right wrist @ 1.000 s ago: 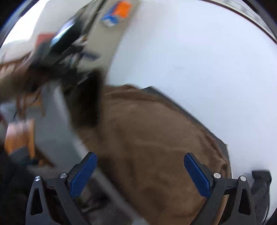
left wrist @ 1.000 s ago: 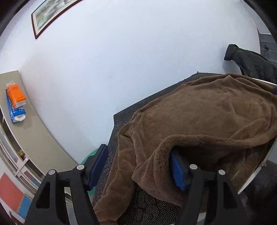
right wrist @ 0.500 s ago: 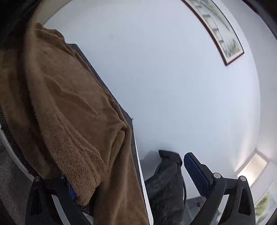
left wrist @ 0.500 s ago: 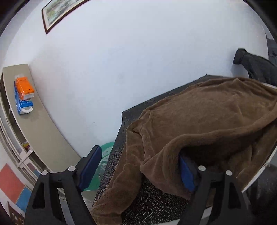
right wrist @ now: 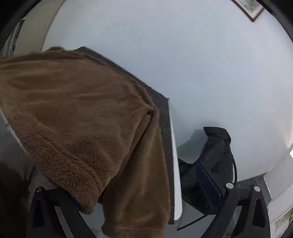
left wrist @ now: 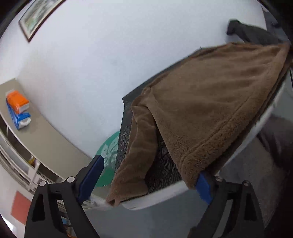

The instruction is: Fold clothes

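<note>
Over table edge (left wrist: 164,192), brown fleece garment (left wrist: 210,102) now pulled flatter than before; left gripper (left wrist: 146,181) and right gripper (right wrist: 146,192) both spread wide, hem draped on inner fingers

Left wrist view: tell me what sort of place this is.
Probably a home or office room: a framed picture on a white wall, tissue packs on a low cabinet, and a brown fleece garment over a table.

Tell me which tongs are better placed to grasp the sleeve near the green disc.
Left. The sleeve lies directly ahead of the open left tongs. The right tongs, also open, face the other side of the brown garment, by the dark jacket.
</note>
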### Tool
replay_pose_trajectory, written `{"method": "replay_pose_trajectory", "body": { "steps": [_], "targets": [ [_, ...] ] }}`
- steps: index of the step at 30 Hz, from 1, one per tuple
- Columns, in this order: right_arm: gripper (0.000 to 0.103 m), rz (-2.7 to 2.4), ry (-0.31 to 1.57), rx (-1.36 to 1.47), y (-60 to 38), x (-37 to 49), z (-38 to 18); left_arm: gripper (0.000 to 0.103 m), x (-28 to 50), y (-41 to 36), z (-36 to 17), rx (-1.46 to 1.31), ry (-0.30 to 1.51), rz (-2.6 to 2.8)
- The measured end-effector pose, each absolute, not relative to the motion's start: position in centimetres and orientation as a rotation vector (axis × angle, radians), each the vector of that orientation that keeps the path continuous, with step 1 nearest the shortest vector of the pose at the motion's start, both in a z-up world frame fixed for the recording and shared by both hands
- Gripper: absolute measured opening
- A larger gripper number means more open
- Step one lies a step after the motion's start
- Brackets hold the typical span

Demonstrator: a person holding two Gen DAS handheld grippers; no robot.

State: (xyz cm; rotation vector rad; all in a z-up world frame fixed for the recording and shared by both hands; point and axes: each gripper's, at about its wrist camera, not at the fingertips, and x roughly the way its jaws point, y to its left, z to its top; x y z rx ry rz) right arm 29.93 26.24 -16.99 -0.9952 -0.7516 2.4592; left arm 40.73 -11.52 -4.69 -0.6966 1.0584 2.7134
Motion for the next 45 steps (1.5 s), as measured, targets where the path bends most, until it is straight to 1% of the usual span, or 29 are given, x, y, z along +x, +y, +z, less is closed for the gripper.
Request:
{"method": "replay_pose_trajectory", "body": {
  "steps": [3, 6, 13, 17, 19, 20, 23, 25, 26, 30, 31, 32, 34, 36, 37, 40, 41, 44, 45],
  "targets": [
    [0.102, 2.449, -0.885, -1.057, 24.6, 30.3, -19.0, 0.093, 41.1, -11.2, -6.2, -0.735, 1.161, 2.648],
    [0.102, 2.477, -0.88, -1.085, 24.8, 30.8, -19.3, 0.093, 41.1, -11.0, -7.6, -0.753, 1.23, 2.598],
    [0.102, 2.556, -0.875, -1.147, 25.2, 32.2, -19.9, 0.093, 42.0, -11.1, -8.3, -0.769, 1.265, 2.482],
    [0.102, 2.629, -0.891, -1.133, 25.4, 33.3, -19.7, 0.093, 42.5, -11.1, -8.7, -0.777, 1.282, 2.415],
    [0.102, 2.68, -0.879, -1.136, 25.5, 33.8, -19.1, 0.096, 42.8, -11.2, -8.8, -0.781, 1.291, 2.381],
    [0.102, 2.711, -0.86, -1.139, 25.7, 34.2, -18.6, 0.1, 42.9, -11.2, -8.9, -0.783, 1.295, 2.365],
    [0.102, 2.791, -0.737, -1.152, 26.8, 35.1, -17.1, 0.1, 43.5, -11.9, -9.6, -0.838, 1.31, 2.299],
    [0.102, 2.847, -0.592, -1.116, 27.7, 35.5, -15.6, 0.1, 43.4, -13.0, -9.0, -0.89, 1.213, 2.309],
    [0.102, 2.884, -0.482, -1.071, 28.3, 35.7, -14.5, 0.1, 43.3, -13.4, -8.5, -0.9, 1.158, 2.328],
    [0.102, 3.002, -0.093, -0.889, 30.4, 33.8, -10.7, 0.1, 41.7, -14.5, -2.7, -0.793, 0.765, 2.469],
    [0.102, 3.014, -0.033, -0.868, 30.3, 32.6, -10.1, 0.1, 41.1, -14.5, -1.6, -0.761, 0.674, 2.488],
    [0.102, 3.027, 0.022, -0.853, 30.1, 31.4, -9.7, 0.1, 40.2, -14.2, -0.1, -0.719, 0.535, 2.493],
    [0.102, 3.082, 0.075, -0.912, 28.7, 28.8, -10.4, 0.102, 38.9, -13.4, 1.2, -0.66, 0.364, 2.469],
    [0.102, 3.117, 0.087, -1.006, 26.9, 26.3, -11.7, 0.103, 36.5, -11.5, 1.0, -0.676, 0.258, 2.42],
    [0.102, 3.124, 0.075, -1.069, 25.8, 25.2, -12.7, 0.103, 35.8, -10.7, 0.6, -0.692, 0.253, 2.393],
    [0.102, 3.065, -0.043, -1.292, 23.5, 22.1, -16.4, 0.103, 33.6, -7.0, -2.9, -0.814, 0.365, 2.353],
    [0.102, 3.034, -0.077, -1.33, 23.3, 22.0, -17.3, 0.102, 33.0, -6.6, -4.0, -0.864, 0.376, 2.346],
    [0.102, 2.9, -0.148, -1.441, 24.4, 22.0, -20.2, 0.102, 31.3, -6.3, -7.1, -1.018, 0.377, 2.323],
    [0.102, 2.871, -0.125, -1.489, 25.1, 22.1, -21.1, 0.102, 31.2, -6.9, -7.8, -1.058, 0.349, 2.329]
  ]
}}
